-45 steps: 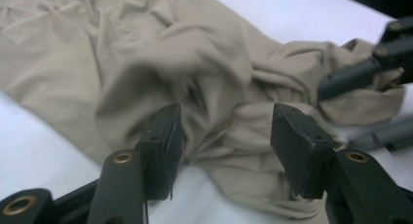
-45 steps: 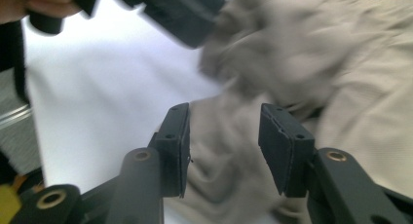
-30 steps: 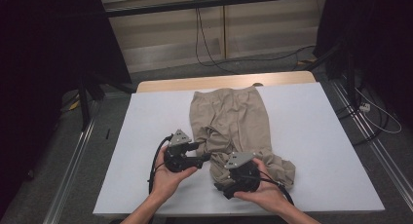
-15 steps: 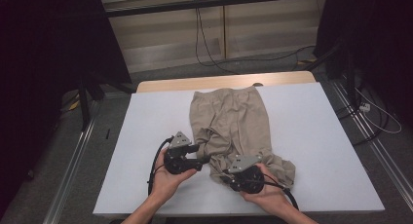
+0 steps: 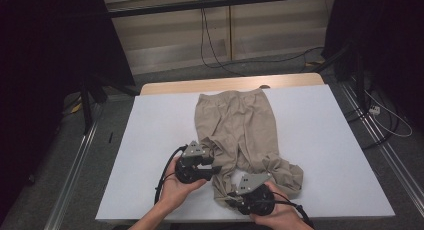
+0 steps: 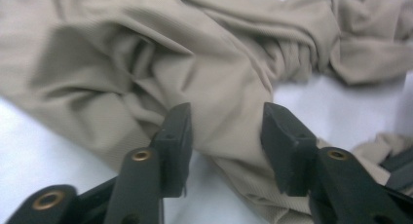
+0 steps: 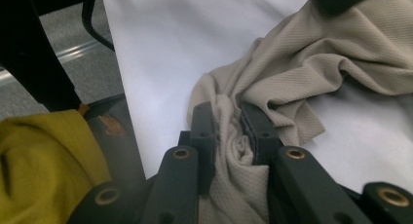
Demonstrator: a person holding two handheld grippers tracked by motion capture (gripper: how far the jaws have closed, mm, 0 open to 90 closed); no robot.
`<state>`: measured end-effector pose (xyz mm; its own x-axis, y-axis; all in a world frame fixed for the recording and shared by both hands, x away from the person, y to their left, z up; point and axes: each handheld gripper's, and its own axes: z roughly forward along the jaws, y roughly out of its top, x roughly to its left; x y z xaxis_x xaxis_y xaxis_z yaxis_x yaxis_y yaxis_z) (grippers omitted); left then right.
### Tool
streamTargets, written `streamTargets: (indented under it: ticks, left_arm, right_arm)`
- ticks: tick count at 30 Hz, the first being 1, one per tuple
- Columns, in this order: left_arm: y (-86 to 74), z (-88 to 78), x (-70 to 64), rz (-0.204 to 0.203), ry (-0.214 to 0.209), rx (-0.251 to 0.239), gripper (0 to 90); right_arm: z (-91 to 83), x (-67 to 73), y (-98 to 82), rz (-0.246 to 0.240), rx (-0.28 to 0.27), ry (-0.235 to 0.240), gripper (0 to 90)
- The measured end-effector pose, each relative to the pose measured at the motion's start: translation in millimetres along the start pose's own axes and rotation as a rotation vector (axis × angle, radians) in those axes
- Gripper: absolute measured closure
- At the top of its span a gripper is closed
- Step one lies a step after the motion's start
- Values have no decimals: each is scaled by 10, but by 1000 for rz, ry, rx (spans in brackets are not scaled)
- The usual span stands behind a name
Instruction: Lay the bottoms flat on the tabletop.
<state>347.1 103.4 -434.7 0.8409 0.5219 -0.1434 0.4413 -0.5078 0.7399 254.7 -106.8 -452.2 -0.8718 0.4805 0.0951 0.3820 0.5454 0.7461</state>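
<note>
— Looking down at the white tabletop (image 5: 150, 140), what are you seeing?

— A pair of beige trousers (image 5: 240, 125) is lying along its middle, the waistband toward the far edge and the two leg ends bunching up at the near edge, close to the person's hands.

— What is the right tool (image 5: 235, 194) doing?

— It is sitting at the near edge, and its jaws are clamping a gathered fold at one leg end. In the right gripper view the right tool (image 7: 228, 131) is pinching the crumpled cloth (image 7: 302, 63) tight between both pads, with fabric bulging out behind them. Those jaws have just been closing on that fold.

— And the left tool (image 5: 212, 162)?

— It is resting on the tabletop just beside the other leg, pointing toward the cloth. In the left gripper view the left tool (image 6: 225, 136) is straddling a ridge of the fabric (image 6: 170, 53); its jaws have just been closing, with the cloth between them, but the pads are not pressing on it, so it is gripping nothing.

— Anything else near the tools?

— A yellow sleeve (image 7: 44, 156) is showing at the lower left of the right gripper view, and a cable (image 5: 165, 172) is trailing from the left tool across the tabletop.
</note>
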Motion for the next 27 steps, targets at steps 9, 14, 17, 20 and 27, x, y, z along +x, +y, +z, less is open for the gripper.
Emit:
streamTargets:
  ticks: [9,14,17,20,27]
  left_arm:
    - [-84,128,-114,55,-22,112,863]
    - [-153,61,-241,39,-101,132,876]
    - [-186,10,-335,49,-131,155,876]
    - [-258,-70,-439,61,-151,161,876]
    - [-405,-291,-566,57,-209,161,876]
  right_arm:
    - [-52,-1,-46,35,-1,5,775]
    - [-93,79,-78,31,10,28,776]
    - [-158,166,-110,36,19,64,762]
    - [-248,221,-136,38,-3,52,589]
    - [-444,20,-57,126,-111,-15,338]
